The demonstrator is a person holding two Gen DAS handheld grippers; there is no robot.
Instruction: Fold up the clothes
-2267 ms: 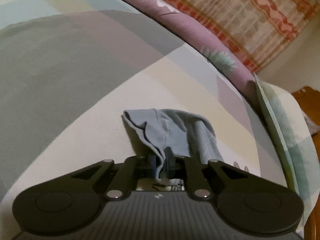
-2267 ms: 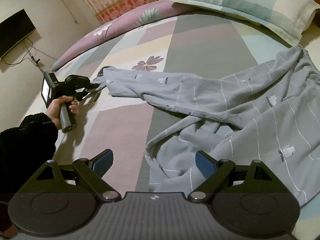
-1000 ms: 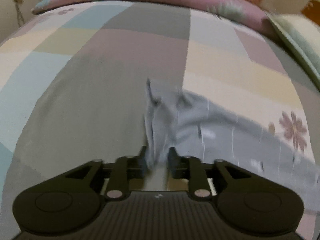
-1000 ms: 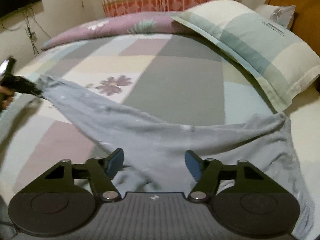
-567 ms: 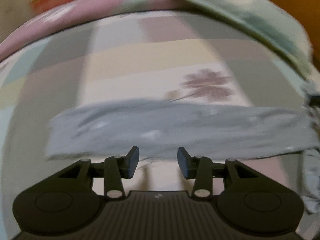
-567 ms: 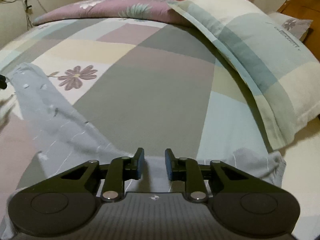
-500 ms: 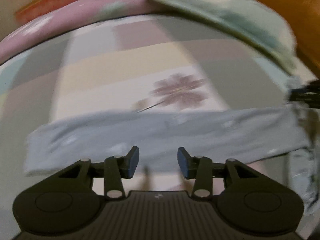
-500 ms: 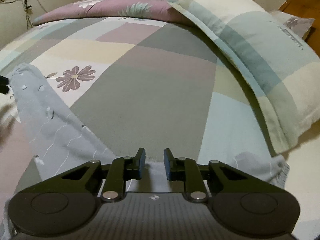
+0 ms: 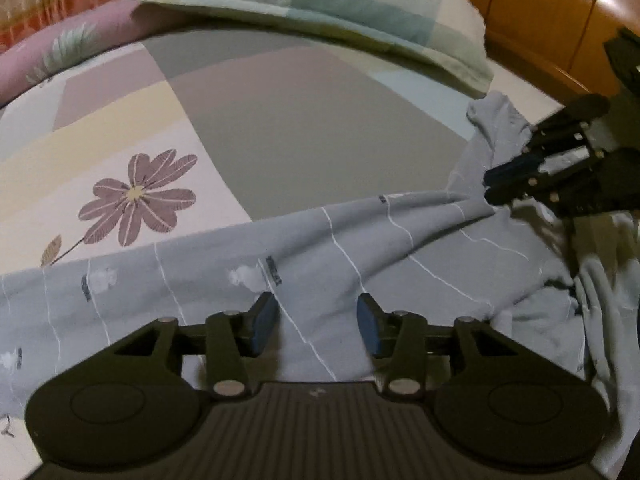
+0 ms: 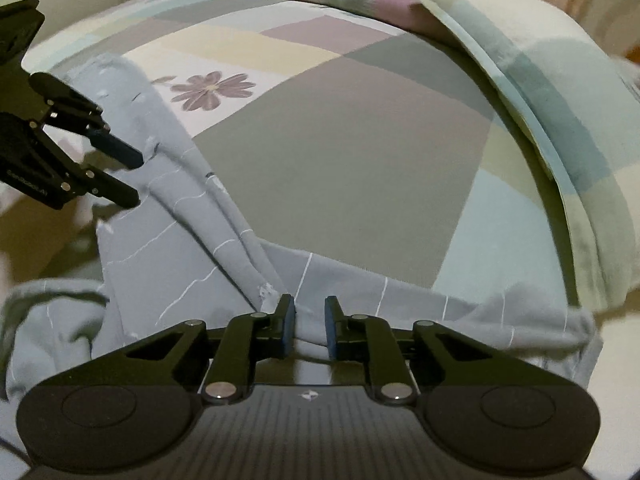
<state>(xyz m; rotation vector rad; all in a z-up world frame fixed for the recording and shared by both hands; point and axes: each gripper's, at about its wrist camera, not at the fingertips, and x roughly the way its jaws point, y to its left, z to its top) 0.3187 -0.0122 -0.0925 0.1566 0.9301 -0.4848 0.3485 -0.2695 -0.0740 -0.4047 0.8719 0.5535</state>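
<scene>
In the left wrist view the left gripper [image 9: 317, 322] hangs with its blue pads spread over a grey sleeve [image 9: 168, 292] of the sweatshirt, laid flat across the patchwork bedsheet [image 9: 304, 128], while the right gripper [image 9: 490, 186] pinches a fold farther along. From the right wrist view the right gripper [image 10: 310, 332] has its pads narrowed on a ridge of the grey sweatshirt [image 10: 168, 256], whose bunched body and hem below the pillow [image 10: 560, 128] only this camera shows. The knit looks light, soft and limp, likely to sag between holds, so cuffs, seams or hem corners seem the best places to grip.
</scene>
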